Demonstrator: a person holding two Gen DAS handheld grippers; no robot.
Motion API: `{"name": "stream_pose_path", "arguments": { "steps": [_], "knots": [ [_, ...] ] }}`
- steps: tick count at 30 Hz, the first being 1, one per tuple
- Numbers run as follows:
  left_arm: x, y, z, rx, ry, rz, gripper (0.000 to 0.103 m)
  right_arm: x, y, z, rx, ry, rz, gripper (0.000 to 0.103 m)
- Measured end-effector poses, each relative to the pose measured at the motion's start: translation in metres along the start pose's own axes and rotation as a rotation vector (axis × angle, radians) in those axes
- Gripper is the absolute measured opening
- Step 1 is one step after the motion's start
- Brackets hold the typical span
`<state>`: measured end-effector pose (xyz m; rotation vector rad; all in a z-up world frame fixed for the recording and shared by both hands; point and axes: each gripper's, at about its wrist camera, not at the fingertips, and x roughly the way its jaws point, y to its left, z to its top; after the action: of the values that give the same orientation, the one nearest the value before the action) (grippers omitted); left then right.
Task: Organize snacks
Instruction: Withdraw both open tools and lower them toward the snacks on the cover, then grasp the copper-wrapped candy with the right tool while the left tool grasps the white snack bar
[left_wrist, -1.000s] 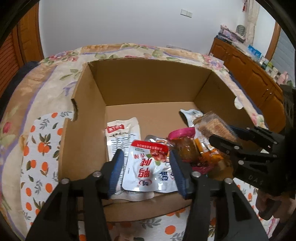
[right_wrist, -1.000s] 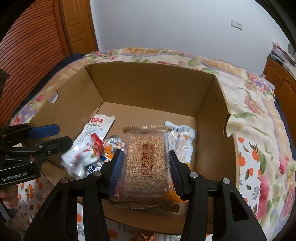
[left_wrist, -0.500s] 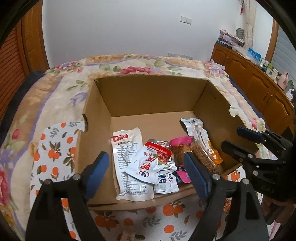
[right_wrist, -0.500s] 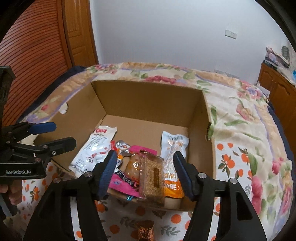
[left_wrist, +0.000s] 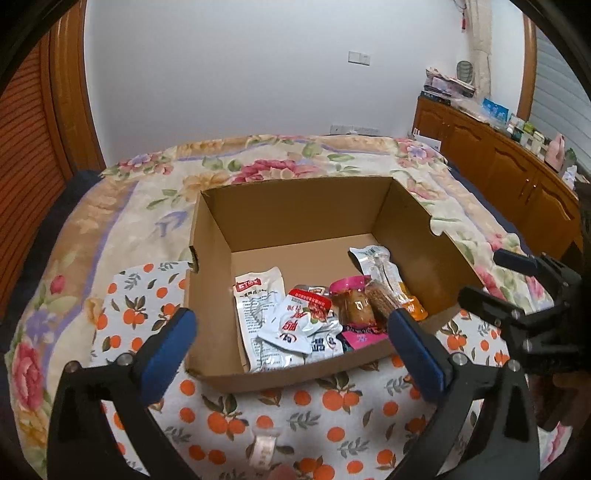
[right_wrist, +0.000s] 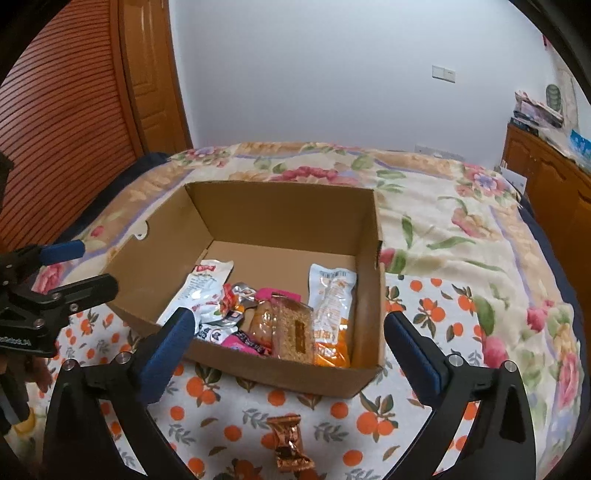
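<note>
An open cardboard box (left_wrist: 295, 206) (right_wrist: 280, 206) stands on the bed and holds several snack packets. Among them are a white and red pouch (left_wrist: 295, 321), a white pouch (left_wrist: 255, 295), a grain bar (right_wrist: 295, 328) and an orange-bottomed pouch (right_wrist: 332, 302). My left gripper (left_wrist: 291, 343) is open and empty, held back in front of the box. My right gripper (right_wrist: 288, 339) is open and empty too, in front of the box. A copper-wrapped candy (right_wrist: 290, 443) lies on the cloth below the right gripper. A small pale candy (left_wrist: 263, 448) lies below the left gripper.
An orange-print cloth (right_wrist: 436, 306) lies under the box on a floral blanket (left_wrist: 280, 162). Wooden cabinets (left_wrist: 498, 166) with clutter on top stand along the right wall. A wooden door (right_wrist: 147, 74) is at the left.
Both grippers opened, dropped their packets into the box, and pulled back toward me. The white and red pouch and the grain bar now lie among the other snacks.
</note>
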<state>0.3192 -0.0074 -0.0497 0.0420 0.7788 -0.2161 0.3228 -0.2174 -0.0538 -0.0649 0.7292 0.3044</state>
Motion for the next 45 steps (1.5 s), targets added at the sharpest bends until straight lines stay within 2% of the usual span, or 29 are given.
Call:
{"name": "stream_pose_path", "arguments": {
  "steps": [7, 15, 24, 27, 31, 34, 35, 38, 40, 45],
  "knots": [
    [-0.028, 0.000, -0.018, 0.001, 0.017, -0.022, 0.103, -0.025, -0.004, -0.014, 0.012, -0.006, -0.002, 0.103],
    [-0.052, -0.006, -0.044, 0.028, 0.024, 0.007, 0.103, -0.050, -0.003, -0.035, 0.021, 0.008, 0.030, 0.103],
    [-0.051, 0.005, -0.070, 0.001, 0.106, -0.063, 0.101, -0.056, 0.002, -0.061, 0.077, 0.039, 0.068, 0.103],
    [-0.045, 0.008, -0.078, 0.006, 0.132, -0.078, 0.092, -0.054, 0.004, -0.071, 0.086, 0.051, 0.075, 0.103],
    [-0.035, 0.010, -0.089, 0.024, 0.157, -0.067, 0.086, -0.046, 0.004, -0.082, 0.098, 0.074, 0.078, 0.103],
    [-0.023, 0.015, -0.096, 0.023, 0.190, -0.068, 0.072, -0.039, 0.003, -0.090, 0.097, 0.092, 0.078, 0.099],
    [-0.019, 0.017, -0.098, 0.016, 0.202, -0.066, 0.071, -0.036, 0.003, -0.093, 0.096, 0.099, 0.078, 0.099],
    [-0.002, 0.023, -0.108, 0.006, 0.244, -0.067, 0.069, -0.027, 0.002, -0.100, 0.094, 0.120, 0.076, 0.094],
    [0.007, 0.027, -0.113, 0.001, 0.264, -0.055, 0.060, -0.021, 0.002, -0.105, 0.093, 0.137, 0.078, 0.086],
    [0.031, 0.034, -0.127, 0.023, 0.323, -0.016, 0.054, -0.007, 0.001, -0.113, 0.075, 0.164, 0.083, 0.077]
  ]
}}
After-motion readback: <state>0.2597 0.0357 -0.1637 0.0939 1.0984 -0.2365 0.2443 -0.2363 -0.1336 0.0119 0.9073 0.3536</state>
